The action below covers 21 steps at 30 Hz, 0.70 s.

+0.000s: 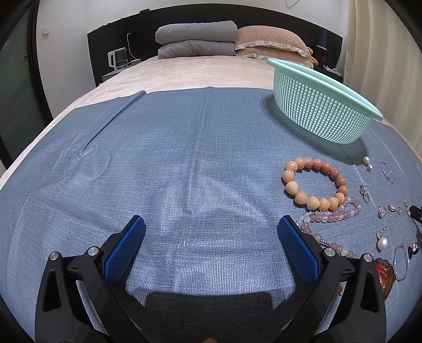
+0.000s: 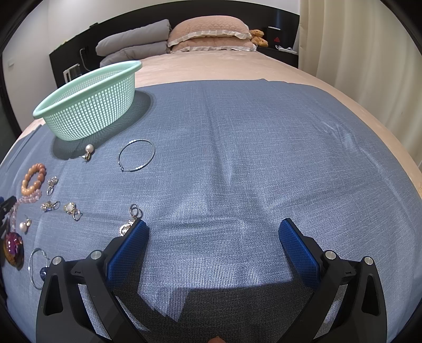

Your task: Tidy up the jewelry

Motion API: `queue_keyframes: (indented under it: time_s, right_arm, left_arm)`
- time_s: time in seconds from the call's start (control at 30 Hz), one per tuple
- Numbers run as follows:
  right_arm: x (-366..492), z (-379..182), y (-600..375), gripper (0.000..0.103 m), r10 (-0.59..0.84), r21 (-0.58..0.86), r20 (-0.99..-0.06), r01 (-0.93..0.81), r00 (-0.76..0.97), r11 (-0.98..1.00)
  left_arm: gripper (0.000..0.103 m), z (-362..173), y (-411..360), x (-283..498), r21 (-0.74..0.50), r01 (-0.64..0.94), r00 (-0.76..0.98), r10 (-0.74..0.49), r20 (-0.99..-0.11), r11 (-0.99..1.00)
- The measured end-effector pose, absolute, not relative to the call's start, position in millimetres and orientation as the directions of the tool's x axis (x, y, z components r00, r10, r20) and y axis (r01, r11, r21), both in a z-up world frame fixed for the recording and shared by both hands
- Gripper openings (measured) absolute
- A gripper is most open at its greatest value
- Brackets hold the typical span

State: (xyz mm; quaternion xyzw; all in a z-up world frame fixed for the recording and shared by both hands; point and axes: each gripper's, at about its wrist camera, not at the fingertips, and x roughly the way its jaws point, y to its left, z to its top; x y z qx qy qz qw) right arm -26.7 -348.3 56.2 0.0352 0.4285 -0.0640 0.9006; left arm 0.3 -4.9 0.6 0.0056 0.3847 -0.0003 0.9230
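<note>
A home bedroom: a made bed [image 2: 211,66] with stacked pillows [image 2: 211,33] and folded grey duvets [image 1: 195,39] against a dark headboard [image 1: 237,15], a teddy bear [image 2: 258,37], curtains [image 2: 356,52], and a kettle [image 1: 118,59] on the nightstand.

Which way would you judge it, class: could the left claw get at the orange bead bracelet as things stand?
Probably yes. The left claw is open and empty, and the orange bead bracelet lies flat on the blue cloth just ahead to its right, with only the pink bead strand touching its near edge.
</note>
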Motion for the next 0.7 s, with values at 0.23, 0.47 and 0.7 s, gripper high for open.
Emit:
queue_keyframes:
  time_s: [0.23,0.47,0.7]
  right_arm:
    - [-26.1,55.0,-347.9,0.097,-0.085,0.009,-0.778,0.145,0.623,0.989]
    - [-20.5,63.9,-350.6,0.095,-0.023,0.066,-0.777,0.118,0.63,0.991]
    - [15.6,102.3,-321.0,0.094,0.041,0.021,-0.722,-0.036,0.691,0.999]
  left_arm:
    - [0.099,1.4,-5.6,-0.5,0.009,0.005,0.703,0.003,-0.711,1.0]
    - [0.097,17.1,-8.2,-0.9,-0.011,0.038,0.707,-0.035,-0.706,0.999]
    - [0.097,54.9,-37.5,17.6,-0.019,0.177,0.739,-0.145,-0.658,0.984]
